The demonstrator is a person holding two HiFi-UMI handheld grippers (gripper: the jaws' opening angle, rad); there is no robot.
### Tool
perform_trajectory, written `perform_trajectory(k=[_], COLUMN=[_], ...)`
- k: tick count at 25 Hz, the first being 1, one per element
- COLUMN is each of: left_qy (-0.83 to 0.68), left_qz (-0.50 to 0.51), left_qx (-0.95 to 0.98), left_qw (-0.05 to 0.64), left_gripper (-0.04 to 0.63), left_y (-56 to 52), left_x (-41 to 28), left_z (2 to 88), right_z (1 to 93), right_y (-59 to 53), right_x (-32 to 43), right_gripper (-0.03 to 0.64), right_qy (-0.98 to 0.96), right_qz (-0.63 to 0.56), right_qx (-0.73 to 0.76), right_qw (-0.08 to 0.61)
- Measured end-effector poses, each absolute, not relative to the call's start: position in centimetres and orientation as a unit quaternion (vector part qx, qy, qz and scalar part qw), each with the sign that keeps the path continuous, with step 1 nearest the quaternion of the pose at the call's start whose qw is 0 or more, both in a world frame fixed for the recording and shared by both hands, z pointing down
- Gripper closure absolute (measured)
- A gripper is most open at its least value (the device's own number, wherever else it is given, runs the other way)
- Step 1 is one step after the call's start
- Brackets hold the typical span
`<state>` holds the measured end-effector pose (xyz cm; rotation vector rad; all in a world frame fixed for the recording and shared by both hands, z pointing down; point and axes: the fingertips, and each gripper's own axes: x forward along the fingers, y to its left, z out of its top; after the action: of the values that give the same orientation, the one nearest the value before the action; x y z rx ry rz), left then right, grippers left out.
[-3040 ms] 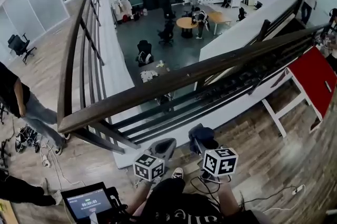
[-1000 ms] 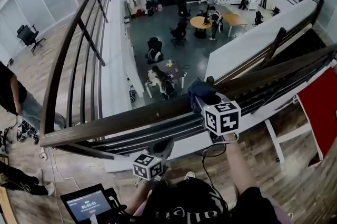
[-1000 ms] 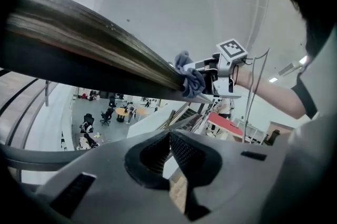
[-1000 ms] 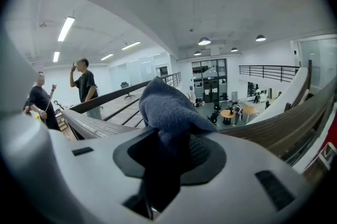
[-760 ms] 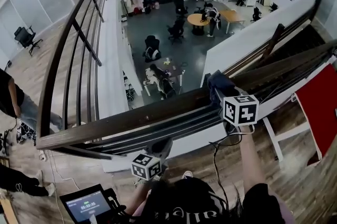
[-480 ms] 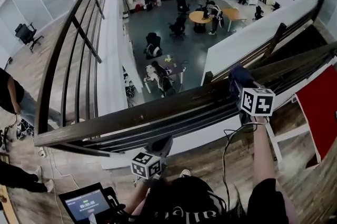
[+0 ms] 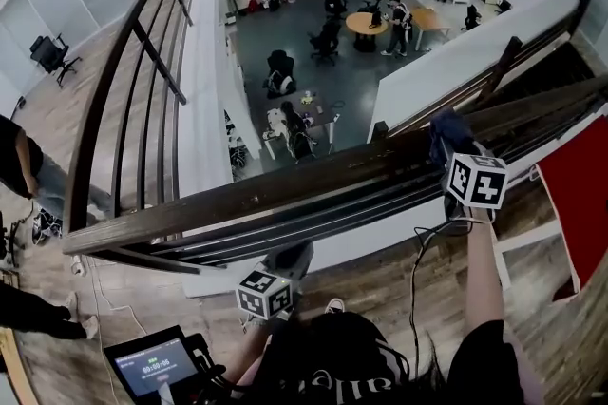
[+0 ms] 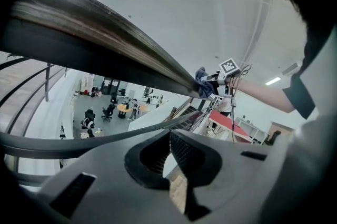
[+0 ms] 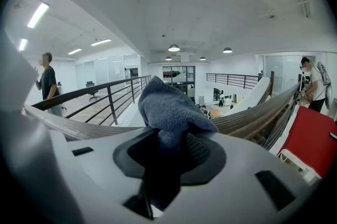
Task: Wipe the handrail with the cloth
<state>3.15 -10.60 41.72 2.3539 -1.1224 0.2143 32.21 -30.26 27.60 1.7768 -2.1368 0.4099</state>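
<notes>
Left gripper: jaws together with nothing between them, parked low beneath the handrail, evidently to stay out of the way. Right gripper: jaws clamped on the blue cloth, arm extended so the bunched cloth sits on the rail's top face, toward its right-hand stretch. Contact appears firm, though it cannot be fully confirmed.

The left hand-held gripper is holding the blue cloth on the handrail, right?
No, it is the right hand-held gripper that holds the blue cloth on the handrail. The right gripper view shows the cloth pinched between its jaws.
</notes>
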Motion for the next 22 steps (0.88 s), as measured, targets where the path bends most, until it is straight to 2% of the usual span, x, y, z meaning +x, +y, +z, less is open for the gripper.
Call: perform_trajectory(k=[7, 16, 22], left_qy=[-0.411, -0.406, -0.406], left_qz=[0.081, 0.081, 0.074], left_qx=[0.869, 0.869, 0.866], left_qw=[0.264, 0.272, 0.281], left_gripper=[0.595, 0.595, 0.595], left_y=[-9.8, -8.7, -4.7], left_x=[2.9, 2.6, -5.6], left_z=[42.7, 43.8, 44.5], right_z=[30.0, 35.9, 39.6], right_y=[-26.4, -21.1, -15.4], right_x=[27.9, 22.3, 9.8], right_gripper=[0.508, 0.508, 0.508], right_qy=[-0.77, -0.786, -0.795], right_qz=[0.156, 0.204, 0.236], right_qx=[0.602, 0.56, 0.527], right_qw=[0.142, 0.162, 0.187])
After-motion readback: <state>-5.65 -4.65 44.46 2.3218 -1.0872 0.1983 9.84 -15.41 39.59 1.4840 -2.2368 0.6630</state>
